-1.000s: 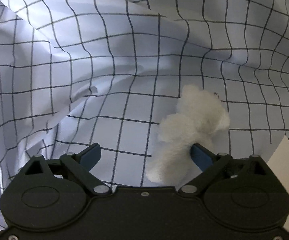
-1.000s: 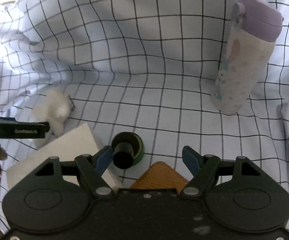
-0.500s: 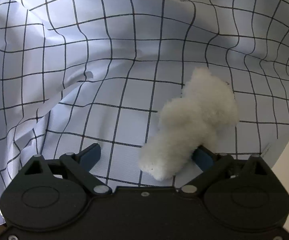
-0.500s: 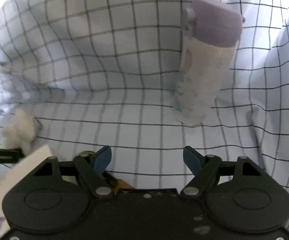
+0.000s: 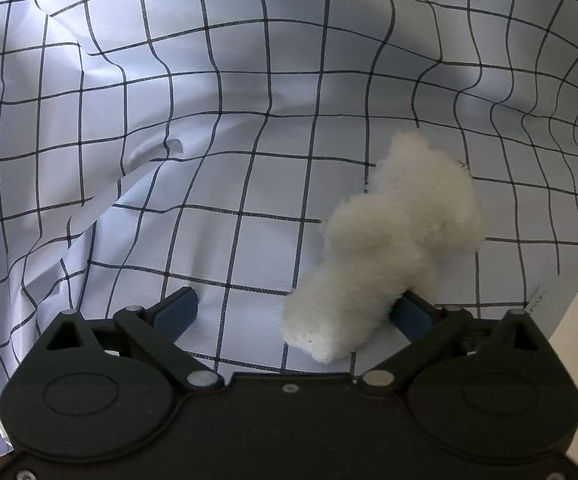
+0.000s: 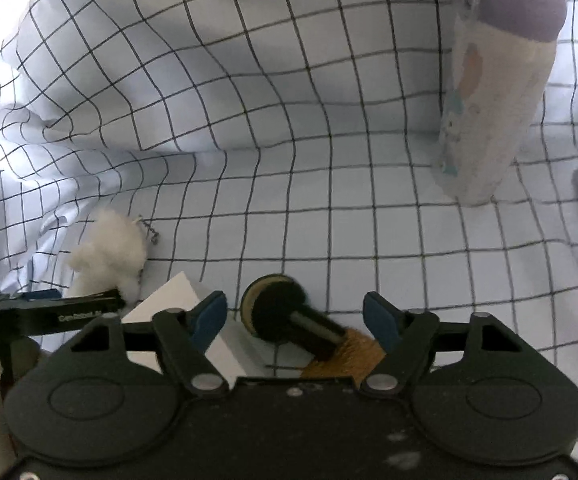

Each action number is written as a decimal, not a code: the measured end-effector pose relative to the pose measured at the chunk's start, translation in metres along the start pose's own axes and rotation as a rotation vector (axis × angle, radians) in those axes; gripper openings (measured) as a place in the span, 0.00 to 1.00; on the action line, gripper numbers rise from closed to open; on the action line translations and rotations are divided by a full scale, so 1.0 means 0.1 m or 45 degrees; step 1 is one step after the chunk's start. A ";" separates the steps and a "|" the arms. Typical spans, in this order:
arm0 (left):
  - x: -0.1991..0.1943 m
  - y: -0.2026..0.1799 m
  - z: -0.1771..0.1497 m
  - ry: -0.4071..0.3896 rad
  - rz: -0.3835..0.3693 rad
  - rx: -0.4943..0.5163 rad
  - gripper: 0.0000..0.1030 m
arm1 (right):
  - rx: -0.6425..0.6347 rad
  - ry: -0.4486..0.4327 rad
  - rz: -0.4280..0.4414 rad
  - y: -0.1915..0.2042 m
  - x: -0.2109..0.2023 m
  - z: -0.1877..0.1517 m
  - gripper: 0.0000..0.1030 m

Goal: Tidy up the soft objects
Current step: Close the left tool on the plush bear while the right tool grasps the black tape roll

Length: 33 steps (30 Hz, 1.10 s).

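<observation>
One white plush toy (image 5: 401, 240) lies on the checked cloth (image 5: 209, 120), fluffy and pale, with its lower limb reaching back toward the left gripper (image 5: 293, 312). That gripper's jaws stand wide apart. The toy's limb lies against the inner face of the right-hand blue pad (image 5: 411, 314), while the left-hand pad is well clear of it, with bare cloth between; nothing is pinched. Just beside the toy, at the right edge of the left wrist view, sits the corner of a white card (image 5: 577, 360).

From the right wrist view the same toy (image 6: 109, 248) shows at the left, with a short bead chain (image 6: 149, 230) trailing from its top, and the left gripper's black body reaching in under it. The white card (image 6: 177, 308) lies between the toy and the right gripper (image 6: 295, 316).

The right gripper is also spread wide and grips nothing. Between its blue pads, on the cloth below, lie a dark round roll (image 6: 273, 308) and a tan wooden piece (image 6: 353, 354); whether either touches a pad cannot be told. Farther off, at the upper right, a pale bottle with a purple lid (image 6: 489, 92) stands on the cloth, blurred.
</observation>
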<state>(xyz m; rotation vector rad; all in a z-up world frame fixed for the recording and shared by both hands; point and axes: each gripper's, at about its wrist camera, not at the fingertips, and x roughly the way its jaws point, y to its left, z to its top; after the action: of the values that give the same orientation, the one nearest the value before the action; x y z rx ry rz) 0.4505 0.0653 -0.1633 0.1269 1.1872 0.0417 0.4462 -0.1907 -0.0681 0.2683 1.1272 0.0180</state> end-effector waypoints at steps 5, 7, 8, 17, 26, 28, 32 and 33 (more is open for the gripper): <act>0.02 0.02 -0.01 -0.001 -0.006 -0.002 0.97 | 0.031 0.043 0.002 -0.02 0.13 0.01 0.54; 0.00 0.03 -0.02 0.001 -0.010 -0.003 0.97 | 0.033 0.053 0.024 -0.03 0.14 0.01 0.43; -0.01 0.03 -0.03 0.001 -0.011 -0.003 0.97 | 0.028 0.050 0.032 -0.03 0.14 0.02 0.42; -0.03 0.04 -0.03 0.003 -0.015 -0.006 0.97 | -0.037 -0.038 -0.032 0.01 0.12 0.19 0.32; -0.03 0.05 -0.02 0.010 -0.016 -0.008 0.97 | -0.173 -0.115 -0.073 -0.01 0.26 0.42 0.33; -0.03 0.04 -0.02 0.011 -0.017 -0.009 0.97 | -0.178 -0.136 -0.094 -0.03 0.27 0.43 0.38; -0.03 0.04 -0.02 0.010 -0.015 -0.010 0.97 | -0.100 -0.136 -0.077 -0.14 0.23 0.41 0.49; -0.03 0.04 -0.02 0.010 -0.015 -0.009 0.97 | -0.086 -0.126 -0.068 -0.15 0.22 0.40 0.49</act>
<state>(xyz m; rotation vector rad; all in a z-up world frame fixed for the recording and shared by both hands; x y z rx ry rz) 0.4478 0.0690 -0.1605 0.1132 1.1956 0.0361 0.4896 -0.2095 -0.0752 0.1767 1.0331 -0.0044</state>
